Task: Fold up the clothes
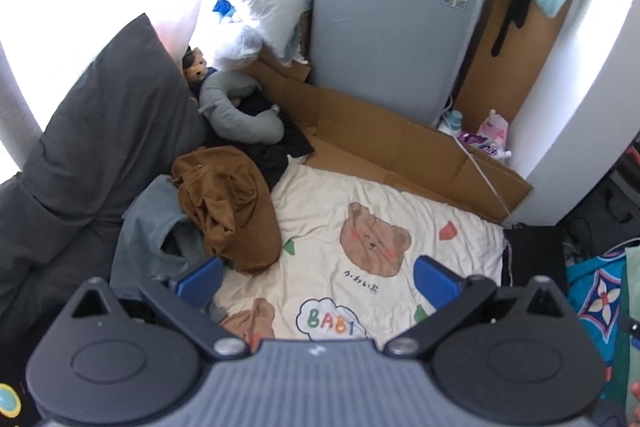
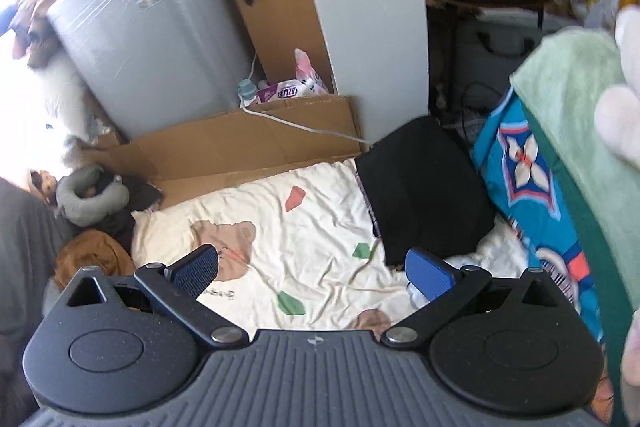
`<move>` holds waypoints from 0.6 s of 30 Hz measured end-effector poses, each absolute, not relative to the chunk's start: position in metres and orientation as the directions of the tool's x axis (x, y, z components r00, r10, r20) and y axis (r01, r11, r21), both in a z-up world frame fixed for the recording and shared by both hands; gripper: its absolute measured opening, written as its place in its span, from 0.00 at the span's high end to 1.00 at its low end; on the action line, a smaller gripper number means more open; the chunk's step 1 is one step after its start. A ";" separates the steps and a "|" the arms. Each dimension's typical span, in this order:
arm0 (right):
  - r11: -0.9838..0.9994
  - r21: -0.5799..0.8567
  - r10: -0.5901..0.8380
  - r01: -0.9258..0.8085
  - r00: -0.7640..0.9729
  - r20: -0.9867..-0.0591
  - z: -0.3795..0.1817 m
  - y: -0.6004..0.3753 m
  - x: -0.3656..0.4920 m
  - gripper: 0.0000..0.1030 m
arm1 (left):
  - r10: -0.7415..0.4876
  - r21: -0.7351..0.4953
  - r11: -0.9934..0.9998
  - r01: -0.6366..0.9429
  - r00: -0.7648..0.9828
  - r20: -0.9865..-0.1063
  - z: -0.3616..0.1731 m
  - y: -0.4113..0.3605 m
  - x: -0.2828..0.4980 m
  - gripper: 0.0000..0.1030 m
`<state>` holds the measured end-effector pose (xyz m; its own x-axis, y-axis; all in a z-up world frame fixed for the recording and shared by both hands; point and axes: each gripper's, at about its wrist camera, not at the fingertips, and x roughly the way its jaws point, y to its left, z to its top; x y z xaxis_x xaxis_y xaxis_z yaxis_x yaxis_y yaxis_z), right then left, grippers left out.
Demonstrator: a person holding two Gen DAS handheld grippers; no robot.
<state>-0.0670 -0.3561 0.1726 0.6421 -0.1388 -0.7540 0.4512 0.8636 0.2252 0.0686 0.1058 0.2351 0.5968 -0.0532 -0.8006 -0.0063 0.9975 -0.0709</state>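
In the left wrist view, the left gripper (image 1: 318,277) hangs above a cream bedsheet (image 1: 400,211) printed with bears, its jaws spread wide and released, grasping nothing and touching nothing. To its left lies a crumpled brown garment (image 1: 228,203), partly on top of a grey-blue garment (image 1: 156,235); the left blue pad sits in front of that grey-blue cloth, though contact cannot be told. Behind the pile lie black clothes (image 1: 276,151) and a grey neck pillow (image 1: 240,107). Flattened cardboard (image 1: 400,139) lies beyond the sheet, before a grey washing machine (image 1: 396,15).

In the right wrist view, the right gripper (image 2: 312,271) also hovers over the bedsheet (image 2: 312,227), jaws wide apart and empty. A folded black garment (image 2: 424,183) rests at the sheet's right edge, just beyond the right pad. The brown garment (image 2: 92,255) shows at far left.
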 end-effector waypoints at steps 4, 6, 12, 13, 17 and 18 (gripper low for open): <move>0.885 0.203 -0.134 0.418 0.648 -0.749 0.176 -0.337 -0.066 0.00 | -0.036 -0.055 0.998 -0.011 0.621 -0.783 0.217 0.102 0.057 0.00; 0.903 0.199 -0.115 0.380 0.661 -0.741 0.177 -0.323 -0.063 0.00 | -0.037 -0.058 0.998 -0.012 0.634 -0.772 0.210 0.101 0.050 0.00; 0.935 0.179 -0.076 0.307 0.664 -0.744 0.167 -0.293 -0.036 0.00 | -0.011 -0.034 0.999 -0.024 0.641 -0.768 0.180 0.096 0.045 0.00; 0.933 0.189 -0.067 0.306 0.664 -0.745 0.161 -0.292 -0.033 0.00 | -0.002 -0.032 0.999 -0.036 0.632 -0.775 0.172 0.095 0.047 0.00; 0.928 0.193 -0.060 0.318 0.641 -0.766 0.128 -0.288 -0.014 0.00 | -0.029 -0.020 1.000 0.021 0.613 -0.790 0.132 0.075 0.061 0.00; 0.927 0.190 -0.061 0.322 0.632 -0.772 0.119 -0.287 -0.009 0.00 | -0.032 -0.017 0.999 0.031 0.611 -0.791 0.122 0.070 0.065 0.00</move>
